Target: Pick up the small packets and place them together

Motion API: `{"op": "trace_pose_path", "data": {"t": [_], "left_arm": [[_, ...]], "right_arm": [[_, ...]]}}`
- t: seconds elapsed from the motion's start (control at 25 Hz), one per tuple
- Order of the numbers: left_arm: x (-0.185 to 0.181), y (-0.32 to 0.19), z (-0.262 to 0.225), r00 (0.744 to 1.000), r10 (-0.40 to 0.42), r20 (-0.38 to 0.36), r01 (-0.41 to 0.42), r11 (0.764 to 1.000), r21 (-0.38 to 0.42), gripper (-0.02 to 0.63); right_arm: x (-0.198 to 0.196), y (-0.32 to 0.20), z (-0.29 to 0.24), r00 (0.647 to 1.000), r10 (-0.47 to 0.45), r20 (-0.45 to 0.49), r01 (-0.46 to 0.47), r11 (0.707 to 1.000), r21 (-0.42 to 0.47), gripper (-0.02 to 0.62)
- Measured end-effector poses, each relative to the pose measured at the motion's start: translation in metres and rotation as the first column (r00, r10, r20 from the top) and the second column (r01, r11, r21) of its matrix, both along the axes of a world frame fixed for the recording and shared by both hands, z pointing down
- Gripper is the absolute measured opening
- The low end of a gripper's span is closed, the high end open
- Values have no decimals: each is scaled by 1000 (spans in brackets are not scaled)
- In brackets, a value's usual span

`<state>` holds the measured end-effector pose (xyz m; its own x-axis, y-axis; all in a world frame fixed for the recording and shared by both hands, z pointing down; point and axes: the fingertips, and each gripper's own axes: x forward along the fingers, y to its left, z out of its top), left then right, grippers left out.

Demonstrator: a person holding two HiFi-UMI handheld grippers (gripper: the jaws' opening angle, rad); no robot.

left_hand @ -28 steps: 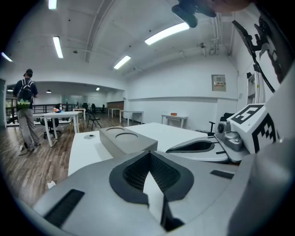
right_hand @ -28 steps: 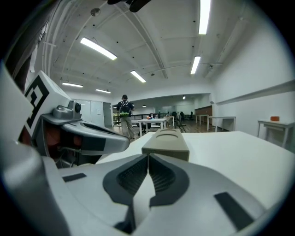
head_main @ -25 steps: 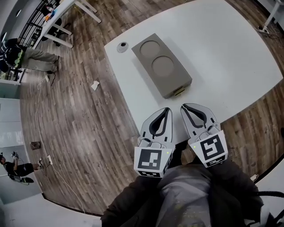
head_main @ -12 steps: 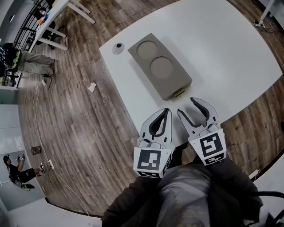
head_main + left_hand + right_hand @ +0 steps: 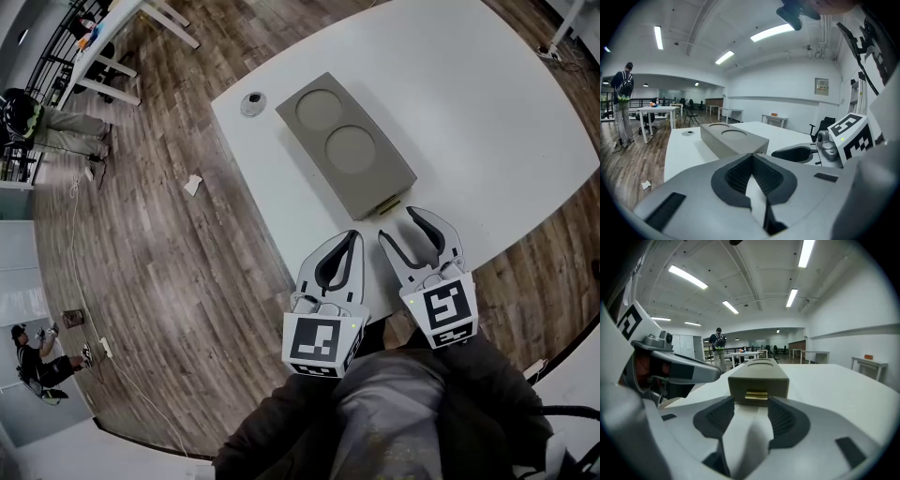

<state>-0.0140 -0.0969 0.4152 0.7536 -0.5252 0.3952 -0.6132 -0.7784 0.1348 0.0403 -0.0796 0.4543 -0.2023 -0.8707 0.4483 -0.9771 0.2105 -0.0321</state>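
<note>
A grey-brown box (image 5: pixel 347 141) with two round recesses lies slantwise on the white table (image 5: pixel 487 103). In a slot at its near end sit thin yellowish packets (image 5: pixel 384 200), also seen in the right gripper view as packets (image 5: pixel 755 396) in the box (image 5: pixel 758 373). My left gripper (image 5: pixel 354 234) rests shut at the table's near edge, its tips meeting (image 5: pixel 751 155) with nothing between them. My right gripper (image 5: pixel 397 223) is just short of the slot; its jaws are opening and nothing is between them (image 5: pixel 752 401).
A small round grey disc (image 5: pixel 251 103) sits at the table's far left corner. Wood floor with a paper scrap (image 5: pixel 192 185) lies to the left. A person (image 5: pixel 622 108) stands far off by other tables (image 5: pixel 656 115).
The right gripper's jaws have gone from shut to apart. The left gripper has stayed still and shut. The box now sits slightly nearer the right gripper in the head view.
</note>
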Motion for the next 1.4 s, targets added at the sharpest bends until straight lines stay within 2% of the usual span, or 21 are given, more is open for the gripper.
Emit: {"op": "trace_pose_path", "data": {"t": [0.52,0.8,1.4], "left_arm": [[1,-35,10,1000,15,-5,-15,999,-29,3],[1,-44,11,1000,12,-6,-12,999,-33,3],[-1,-18,3,1000,4,-1,-4,1000,-17,3]], "right_arm": [[5,-30,7,999,33,-7,-33,999,-29,210],[6,-30,5,999,48,-5,-48,998,-31,178],[7,-9,2,999,39,2,-39,999,-23,175]]}}
